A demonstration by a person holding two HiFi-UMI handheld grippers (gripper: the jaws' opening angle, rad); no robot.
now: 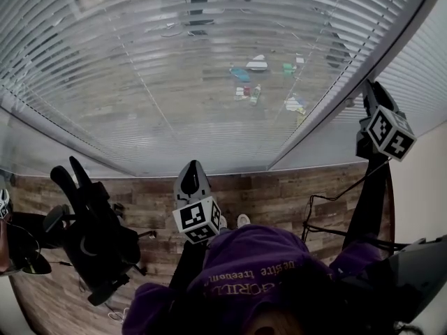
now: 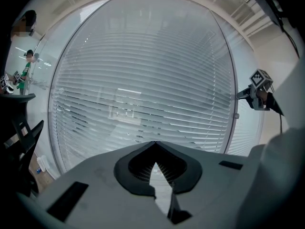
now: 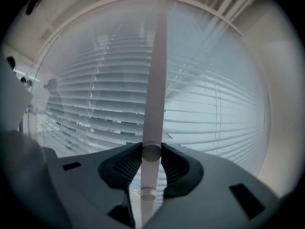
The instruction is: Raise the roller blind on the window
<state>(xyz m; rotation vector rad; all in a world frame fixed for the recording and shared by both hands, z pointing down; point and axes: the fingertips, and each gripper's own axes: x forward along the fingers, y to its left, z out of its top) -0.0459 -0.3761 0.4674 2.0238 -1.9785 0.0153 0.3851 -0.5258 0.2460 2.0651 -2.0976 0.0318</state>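
The slatted blind hangs fully down over the wide window and fills both gripper views. My right gripper is raised at the blind's right side, by the slanting window post. It is shut on a pale round wand that hangs along the blind; the wand's lower end shows below the jaws. The right gripper holds the wand upright. My left gripper points at the blind's lower middle, shut with nothing in it. The left gripper view also shows the right gripper.
A black office chair stands at my left on the wood floor. A person is at the left edge, and others stand far left. A thin cable trails below the right gripper.
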